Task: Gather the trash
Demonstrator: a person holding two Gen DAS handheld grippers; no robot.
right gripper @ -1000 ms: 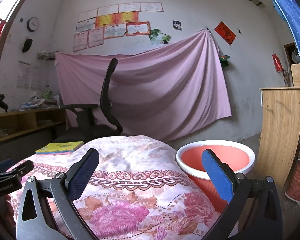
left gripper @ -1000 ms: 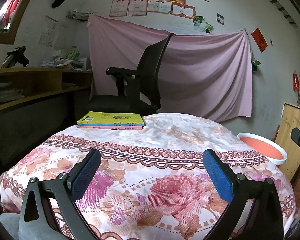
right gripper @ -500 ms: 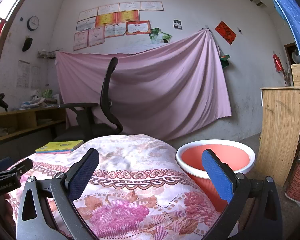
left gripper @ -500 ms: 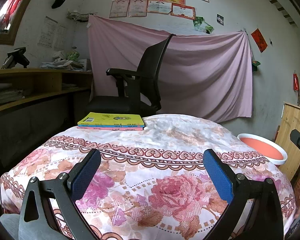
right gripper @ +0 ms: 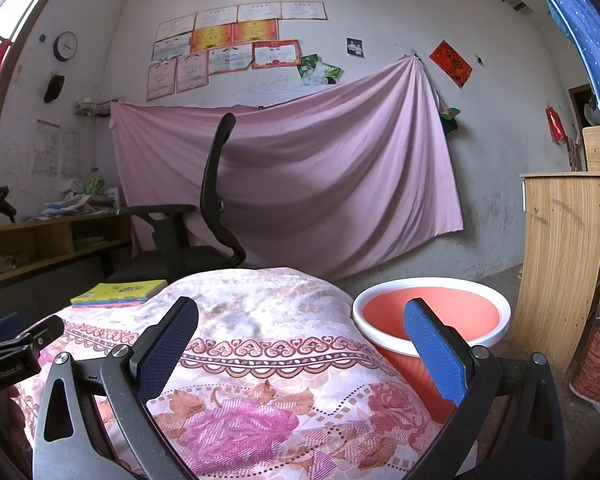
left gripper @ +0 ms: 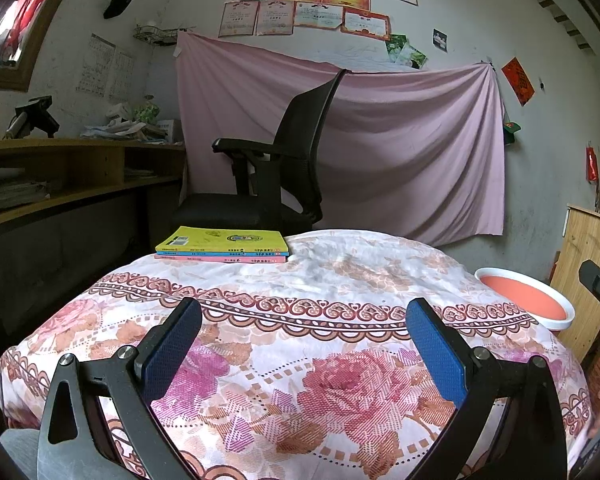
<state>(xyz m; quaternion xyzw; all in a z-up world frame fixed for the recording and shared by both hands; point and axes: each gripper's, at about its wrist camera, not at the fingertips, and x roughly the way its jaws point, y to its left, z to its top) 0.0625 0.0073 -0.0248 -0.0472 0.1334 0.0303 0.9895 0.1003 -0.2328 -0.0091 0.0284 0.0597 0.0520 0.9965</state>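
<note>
Almost nothing has moved since the earlier frames — both views sit a little steadier. Left gripper (left gripper: 302,354) and right gripper (right gripper: 300,354) hover with jaws wide apart, empty, above the floral pink tablecloth (left gripper: 300,312). No trash is visible on it; scan slowly before reaching. Farther right stands the orange plastic bucket with white rim (right gripper: 430,316) — probably the bin.

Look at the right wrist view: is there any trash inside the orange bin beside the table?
No, what shows of the orange bin interior is bare orange plastic, with nothing lying in it.
</note>
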